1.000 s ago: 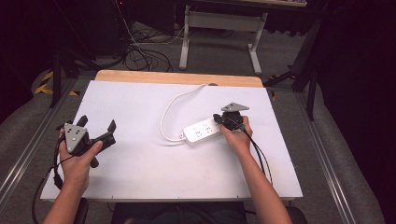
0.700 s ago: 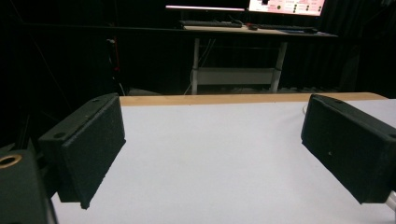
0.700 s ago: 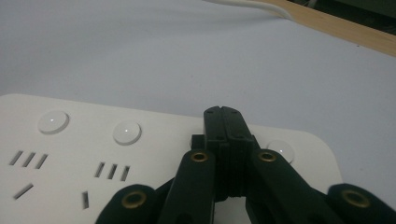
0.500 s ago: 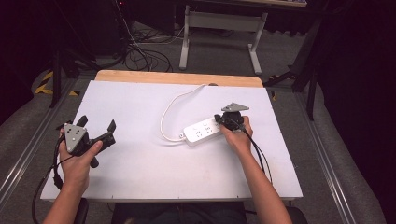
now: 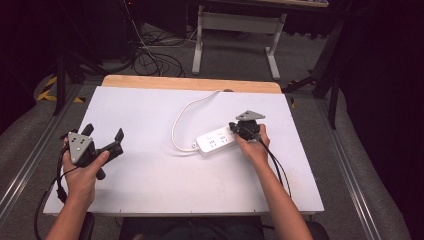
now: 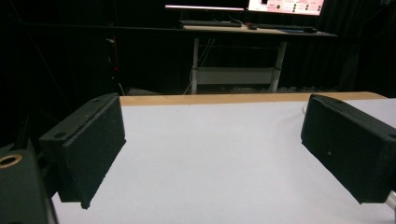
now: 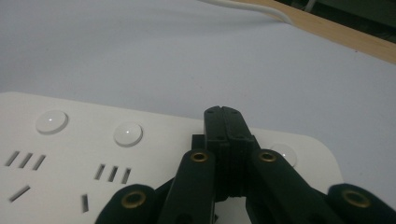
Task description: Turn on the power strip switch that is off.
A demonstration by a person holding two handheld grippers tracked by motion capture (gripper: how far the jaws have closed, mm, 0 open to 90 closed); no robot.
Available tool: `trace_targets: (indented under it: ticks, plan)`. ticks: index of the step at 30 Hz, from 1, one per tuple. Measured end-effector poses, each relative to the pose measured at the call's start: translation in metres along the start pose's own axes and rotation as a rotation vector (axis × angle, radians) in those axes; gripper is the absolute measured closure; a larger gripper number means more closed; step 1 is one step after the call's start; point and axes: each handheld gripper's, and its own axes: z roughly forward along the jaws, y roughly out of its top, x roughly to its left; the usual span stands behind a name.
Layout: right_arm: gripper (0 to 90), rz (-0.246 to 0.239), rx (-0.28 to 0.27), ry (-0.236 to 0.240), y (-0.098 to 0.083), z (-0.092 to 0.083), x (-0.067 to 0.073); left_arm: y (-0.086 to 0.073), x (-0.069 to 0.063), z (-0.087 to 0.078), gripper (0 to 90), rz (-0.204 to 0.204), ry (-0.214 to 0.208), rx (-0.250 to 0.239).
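2 grippers work a white table (image 5: 150,200); in the high view the right gripper (image 5: 239,131) sits at the end of the power strip (image 5: 216,142) mid-table, the left gripper (image 5: 102,141) idle, well apart. Left gripper view: jaws wide, nothing between, dark room with a desk (image 6: 243,30) beyond. Right gripper view: jaws closed together, tips over the strip by a round button (image 7: 127,133); pressing looks barely begun, I judge

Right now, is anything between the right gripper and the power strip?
Nothing visible. The right gripper, jaws closed, sits right over the white power strip near its end button; whether it touches is unclear.
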Motion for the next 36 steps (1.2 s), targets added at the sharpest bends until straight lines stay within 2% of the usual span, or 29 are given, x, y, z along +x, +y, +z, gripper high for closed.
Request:
trace_targets:
  ticks: [1, 4, 7, 22, 27, 32, 34, 36]
  plan:
    - [90.0, -0.02, -0.002, -0.02, 0.0, 0.0, 0.003, 0.0, 0.0, 0.0, 6.8, 0.002, -0.001, 0.0]
    - [90.0, -0.008, -0.009, -0.011, -0.001, 0.001, 0.004, 0.0, -0.001, 0.0, 6.9, 0.003, -0.002, 0.0]
    - [90.0, -0.02, -0.008, -0.016, -0.001, 0.002, 0.006, 0.0, 0.0, 0.0, 7.1, 0.0, -0.001, -0.001]
    - [90.0, -0.011, -0.018, -0.012, -0.002, 0.002, 0.005, 0.0, 0.0, -0.002, 7.1, 0.001, -0.009, 0.001]
    - [90.0, -0.013, -0.015, -0.012, -0.002, 0.002, 0.005, 0.0, 0.002, -0.004, 7.2, 0.001, -0.001, -0.002]
    - [90.0, 0.005, -0.01, 0.003, -0.002, 0.003, 0.005, 0.0, 0.002, -0.004, 7.1, 0.002, 0.001, -0.002]
    - [90.0, -0.048, -0.004, -0.031, -0.001, 0.003, 0.01, 0.0, 0.002, -0.005, 7.1, 0.002, 0.005, -0.003]
    - [90.0, -0.075, -0.005, -0.054, 0.0, 0.005, 0.013, 0.0, 0.002, -0.006, 7.1, 0.001, 0.005, -0.002]
